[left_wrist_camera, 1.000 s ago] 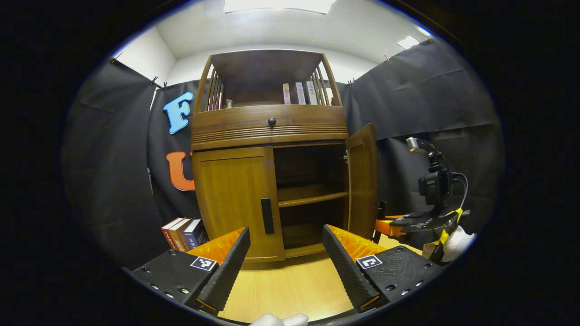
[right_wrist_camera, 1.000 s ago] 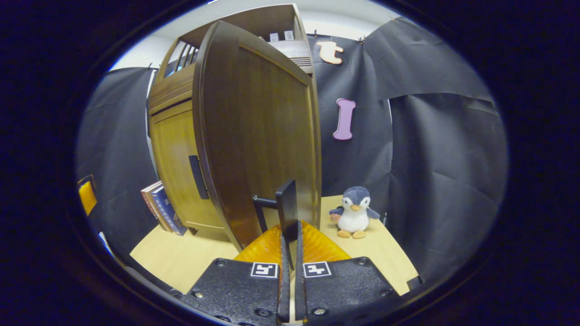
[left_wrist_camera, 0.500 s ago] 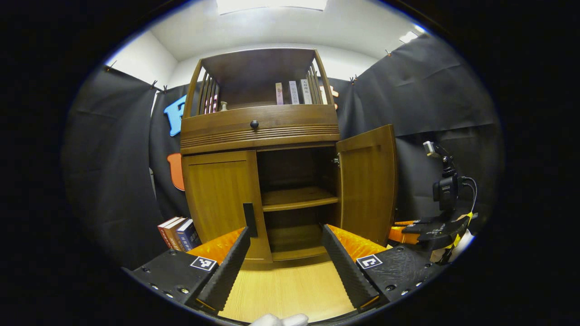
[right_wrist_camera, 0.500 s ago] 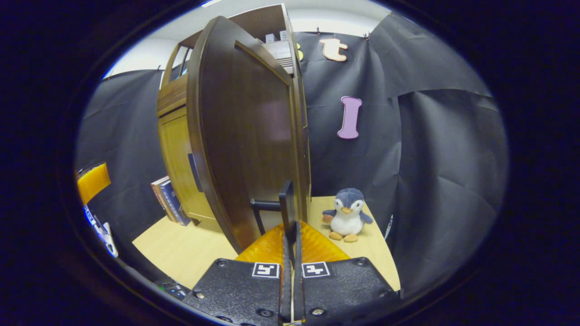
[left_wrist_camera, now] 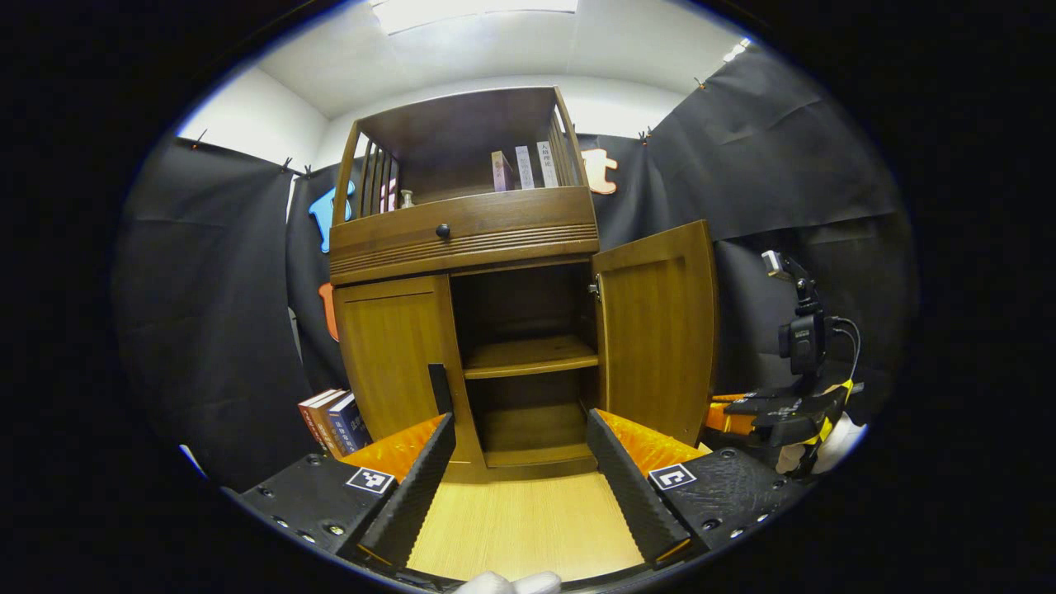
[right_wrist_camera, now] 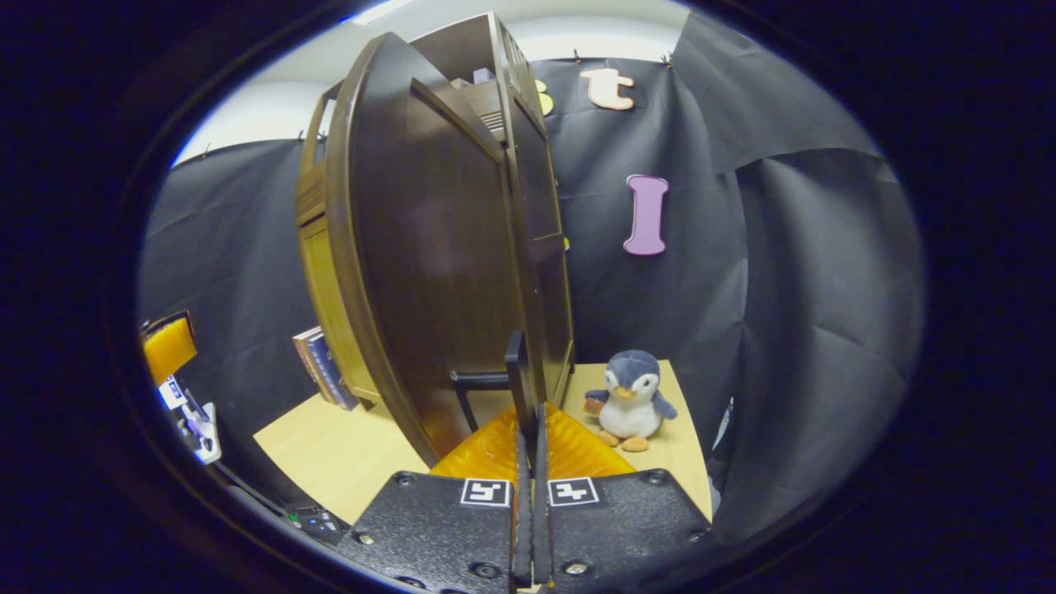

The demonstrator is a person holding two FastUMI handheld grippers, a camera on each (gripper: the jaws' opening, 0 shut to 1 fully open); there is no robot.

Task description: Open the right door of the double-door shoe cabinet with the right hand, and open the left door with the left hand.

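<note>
Right gripper is pinched on the handle of the right door, which I see swung wide from the shoe cabinet; left gripper, fingers spread and holding nothing, hangs before the closed left door near its handle at the table's back edge

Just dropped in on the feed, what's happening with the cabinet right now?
A person is opening a double-door shoe cabinet with two handheld grippers. The right gripper is shut on the right door's handle, and the right door stands swung wide open, showing the shelves inside. The left gripper is open and hangs in front of the cabinet, its fingers apart, near the left door's handle. The left door is closed.
</note>
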